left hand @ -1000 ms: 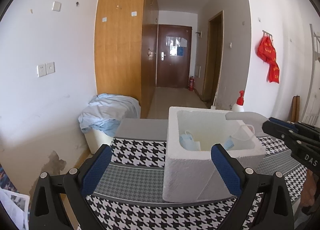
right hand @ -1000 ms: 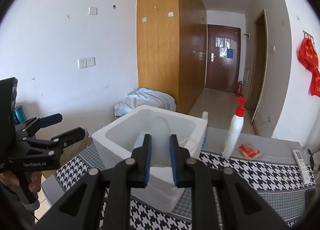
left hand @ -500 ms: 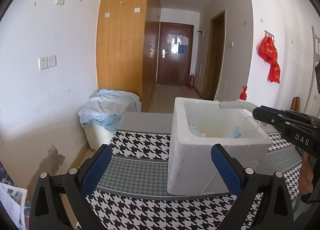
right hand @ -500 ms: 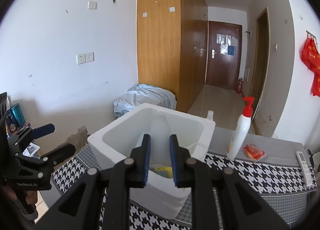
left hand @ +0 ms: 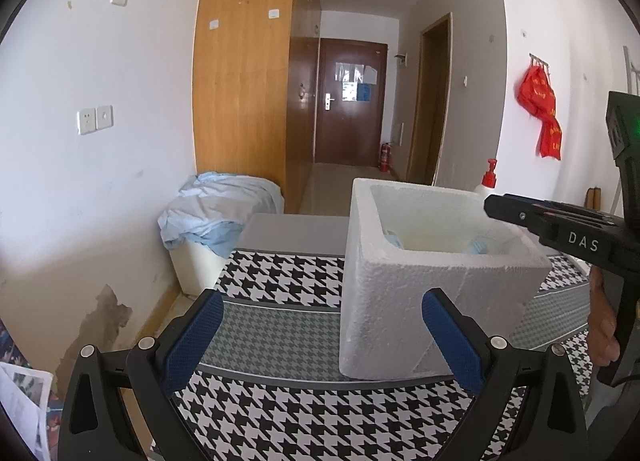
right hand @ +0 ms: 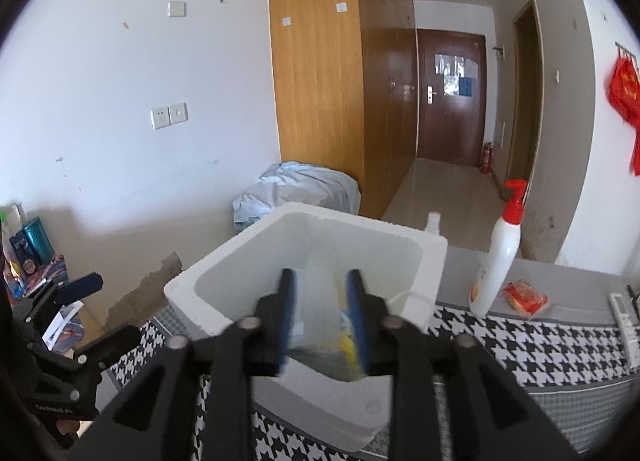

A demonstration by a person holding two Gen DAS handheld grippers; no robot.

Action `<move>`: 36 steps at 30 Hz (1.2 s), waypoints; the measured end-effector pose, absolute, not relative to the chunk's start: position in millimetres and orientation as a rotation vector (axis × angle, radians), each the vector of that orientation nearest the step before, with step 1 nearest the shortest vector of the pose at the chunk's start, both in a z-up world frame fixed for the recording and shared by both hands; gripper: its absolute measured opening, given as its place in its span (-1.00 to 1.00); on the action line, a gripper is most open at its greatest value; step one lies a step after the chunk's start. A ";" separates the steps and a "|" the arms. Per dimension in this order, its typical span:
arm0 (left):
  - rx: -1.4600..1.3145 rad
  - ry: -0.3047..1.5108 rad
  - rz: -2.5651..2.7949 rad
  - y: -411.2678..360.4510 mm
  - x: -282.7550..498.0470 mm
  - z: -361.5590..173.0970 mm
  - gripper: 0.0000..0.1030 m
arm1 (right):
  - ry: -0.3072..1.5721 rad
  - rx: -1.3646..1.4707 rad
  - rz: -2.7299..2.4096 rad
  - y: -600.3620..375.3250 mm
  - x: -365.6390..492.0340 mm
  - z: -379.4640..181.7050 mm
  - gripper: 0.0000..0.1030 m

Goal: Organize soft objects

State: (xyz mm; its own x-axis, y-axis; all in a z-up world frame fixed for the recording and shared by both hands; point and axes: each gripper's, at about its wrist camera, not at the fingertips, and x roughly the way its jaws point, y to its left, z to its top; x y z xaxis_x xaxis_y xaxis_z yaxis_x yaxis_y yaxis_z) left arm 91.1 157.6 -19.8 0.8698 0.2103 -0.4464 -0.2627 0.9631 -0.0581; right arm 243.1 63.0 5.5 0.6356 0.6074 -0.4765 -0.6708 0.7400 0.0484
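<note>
The right gripper [right hand: 322, 311] is positioned over the open foam box [right hand: 420, 245], and its jaws have just been opening, so the translucent soft item [right hand: 318, 301] between them sits loose, apparently released to fall among the soft pieces already inside. The left gripper [left hand: 320, 337] has its jaws wide apart and empty, held low over the table [left hand: 280, 333] beside the box wall, presumably clear of the drop and ready for the next pick
</note>
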 end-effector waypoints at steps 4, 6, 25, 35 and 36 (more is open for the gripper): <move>-0.121 0.450 0.246 157.9 91.3 -18.6 0.94 | 0.482 -0.138 0.749 61.1 238.2 6.0 0.22; -0.125 0.451 0.246 158.1 91.0 -18.5 0.94 | 0.477 -0.150 0.751 62.7 235.0 6.4 0.23; -0.135 0.434 0.255 151.9 81.9 -12.1 0.94 | 0.454 -0.137 0.780 50.0 212.0 1.0 0.72; -0.120 0.391 0.274 137.7 69.8 -4.5 0.94 | 0.432 -0.145 0.778 38.3 195.3 -4.6 0.86; -0.122 0.388 0.274 136.3 68.8 -3.8 0.94 | 0.430 -0.147 0.775 36.8 194.0 -5.5 0.86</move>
